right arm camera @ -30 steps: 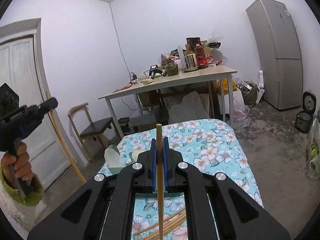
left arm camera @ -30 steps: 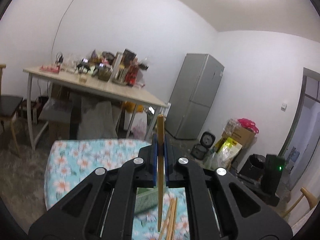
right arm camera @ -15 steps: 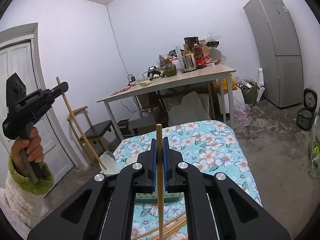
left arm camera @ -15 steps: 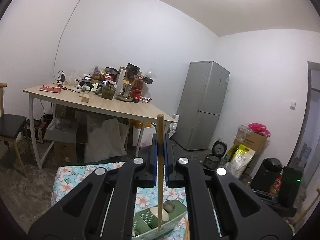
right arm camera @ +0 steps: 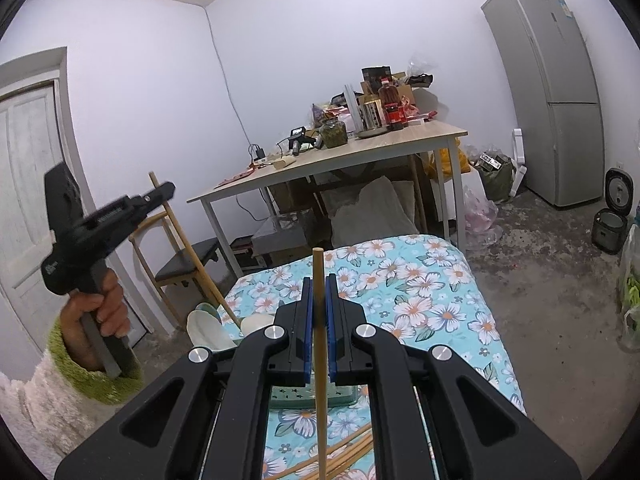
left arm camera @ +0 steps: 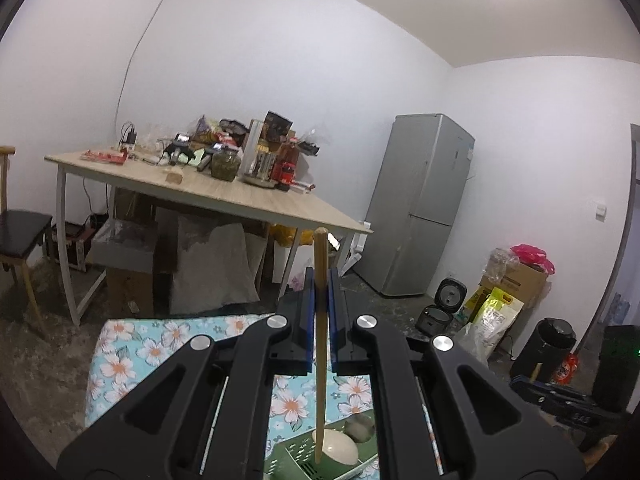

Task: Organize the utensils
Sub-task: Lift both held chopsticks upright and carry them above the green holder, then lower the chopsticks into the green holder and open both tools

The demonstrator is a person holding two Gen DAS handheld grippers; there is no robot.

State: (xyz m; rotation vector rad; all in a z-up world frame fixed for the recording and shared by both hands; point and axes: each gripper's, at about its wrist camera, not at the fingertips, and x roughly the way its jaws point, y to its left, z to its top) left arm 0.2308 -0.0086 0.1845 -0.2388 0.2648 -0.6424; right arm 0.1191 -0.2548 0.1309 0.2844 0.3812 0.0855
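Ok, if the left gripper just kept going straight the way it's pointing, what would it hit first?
Probably nothing close. The left gripper, shut on a chopstick, aims past the floral-covered surface toward the clutter under the wooden table, likely the pale sack, though depth is unclear.

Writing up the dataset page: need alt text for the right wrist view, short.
The right gripper is shut on an upright wooden chopstick over a floral-clothed table with loose chopsticks below. At left, the left gripper holds another chopstick above white spoons.
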